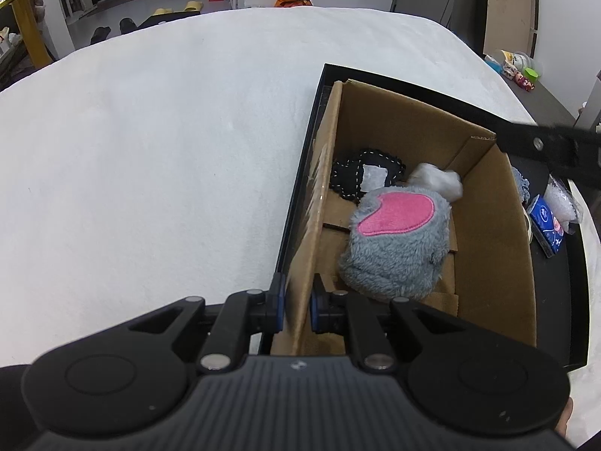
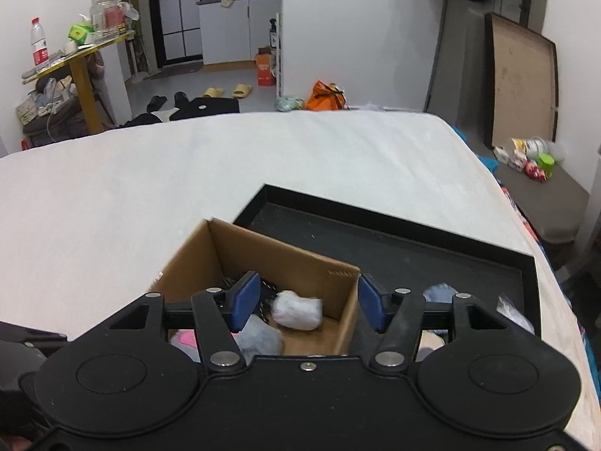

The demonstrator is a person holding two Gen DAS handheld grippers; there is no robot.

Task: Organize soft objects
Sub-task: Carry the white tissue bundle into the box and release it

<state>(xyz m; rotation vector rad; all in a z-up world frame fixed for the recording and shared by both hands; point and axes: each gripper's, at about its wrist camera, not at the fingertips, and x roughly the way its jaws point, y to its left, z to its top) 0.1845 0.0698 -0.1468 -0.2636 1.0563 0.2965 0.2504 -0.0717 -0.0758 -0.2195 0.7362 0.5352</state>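
Left gripper (image 1: 296, 310): jaws pinched on the near-left wall of the cardboard box (image 1: 488, 225), one pad outside, one inside.

Right gripper (image 2: 306, 306): jaws spread, nothing gripped; the box's right wall is seen between them, untouched.

The box is seated in a black tray (image 1: 300, 188) on a white bed (image 1: 150, 131).

Ahead of the left jaws, inside the box: a grey plush toy (image 1: 394, 251) with a pink patch, a white fluffy wad (image 1: 439, 182) beyond it, a black stitched piece (image 1: 349, 176) at the far end.

Right of the box, on the tray: a blue tissue pack (image 1: 546, 225) and a clear bag (image 1: 561, 199). No earlier frames are referenced.
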